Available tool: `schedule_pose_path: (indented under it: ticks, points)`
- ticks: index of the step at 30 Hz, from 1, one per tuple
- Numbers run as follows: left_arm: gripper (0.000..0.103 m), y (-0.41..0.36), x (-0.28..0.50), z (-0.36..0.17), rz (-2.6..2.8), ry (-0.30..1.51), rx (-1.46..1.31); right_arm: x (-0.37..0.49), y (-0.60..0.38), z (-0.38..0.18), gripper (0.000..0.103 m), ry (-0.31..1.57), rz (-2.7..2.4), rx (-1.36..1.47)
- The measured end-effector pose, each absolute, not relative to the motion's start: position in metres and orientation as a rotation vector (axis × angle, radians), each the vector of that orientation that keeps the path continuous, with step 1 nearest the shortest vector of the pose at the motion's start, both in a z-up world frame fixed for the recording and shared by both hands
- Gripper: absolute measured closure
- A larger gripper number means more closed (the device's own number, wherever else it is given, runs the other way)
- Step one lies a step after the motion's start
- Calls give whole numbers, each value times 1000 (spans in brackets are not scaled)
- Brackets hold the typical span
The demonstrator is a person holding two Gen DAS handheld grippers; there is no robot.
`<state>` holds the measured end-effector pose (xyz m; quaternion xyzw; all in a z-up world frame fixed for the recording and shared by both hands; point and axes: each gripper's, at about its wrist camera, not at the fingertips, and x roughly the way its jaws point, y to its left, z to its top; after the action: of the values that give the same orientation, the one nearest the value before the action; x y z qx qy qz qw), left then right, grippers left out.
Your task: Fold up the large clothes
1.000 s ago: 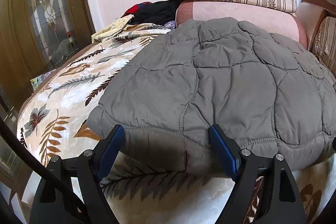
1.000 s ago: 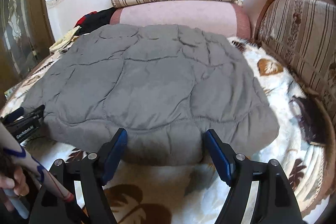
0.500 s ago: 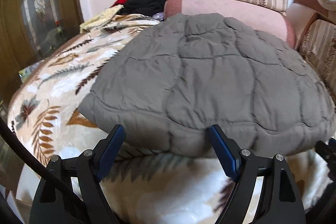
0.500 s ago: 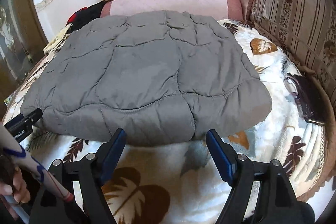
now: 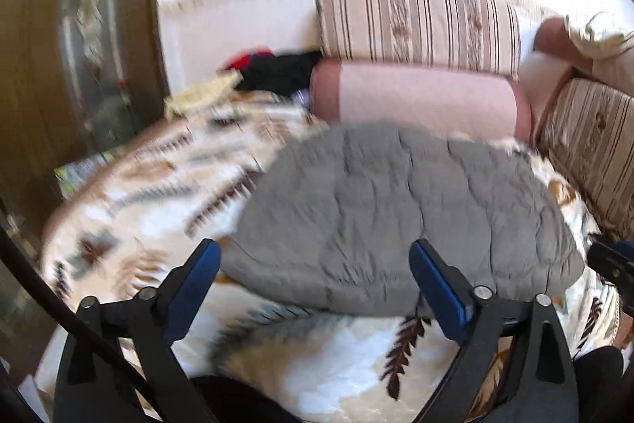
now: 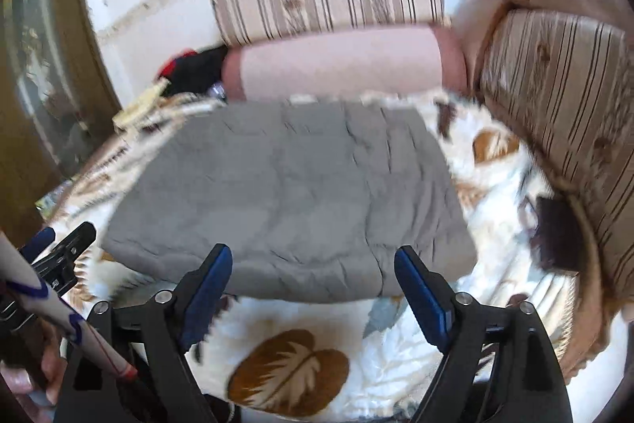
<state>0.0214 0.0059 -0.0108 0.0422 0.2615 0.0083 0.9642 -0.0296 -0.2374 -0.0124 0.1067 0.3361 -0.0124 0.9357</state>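
Observation:
A grey quilted jacket (image 5: pixel 400 217) lies folded into a flat rectangle on the leaf-patterned blanket (image 5: pixel 150 201); it also shows in the right wrist view (image 6: pixel 293 201). My left gripper (image 5: pixel 315 284) is open and empty, held back from the jacket's near edge. My right gripper (image 6: pixel 313 284) is open and empty, also short of the near edge. The left gripper's tip (image 6: pixel 63 252) shows at the left of the right wrist view. Both views are motion-blurred.
A pink bolster (image 5: pixel 416 98) and striped cushions (image 5: pixel 416 22) line the back; another striped cushion (image 6: pixel 562 98) runs along the right. Dark and yellow clothes (image 5: pixel 273 70) are piled at the back left. A dark object (image 6: pixel 554 236) lies on the blanket at right.
Both grippers have pulled back and up from the jacket's near edge, still open. The jacket now looks smaller and farther off and lies unchanged.

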Motion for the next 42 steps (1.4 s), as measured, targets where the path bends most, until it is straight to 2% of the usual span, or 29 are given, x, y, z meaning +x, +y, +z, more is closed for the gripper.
schedule_pose_path:
  ticks: [2, 7, 16, 23, 42]
  points:
    - [0, 9, 2, 13, 38, 463, 104, -50, -231, 11, 11, 626, -9, 215]
    - [0, 12, -36, 45, 132, 393, 139, -108, -210, 54, 1, 463, -36, 164]
    - [0, 10, -85, 34, 118, 357, 88, -170, -191, 54, 0, 258, -125, 130]
    - [0, 12, -54, 14, 93, 457, 84, -140, -192, 37, 0, 381, -101, 148]
    - [0, 15, -11, -40, 72, 621, 82, -98, -170, -4, 0, 516, -47, 86]
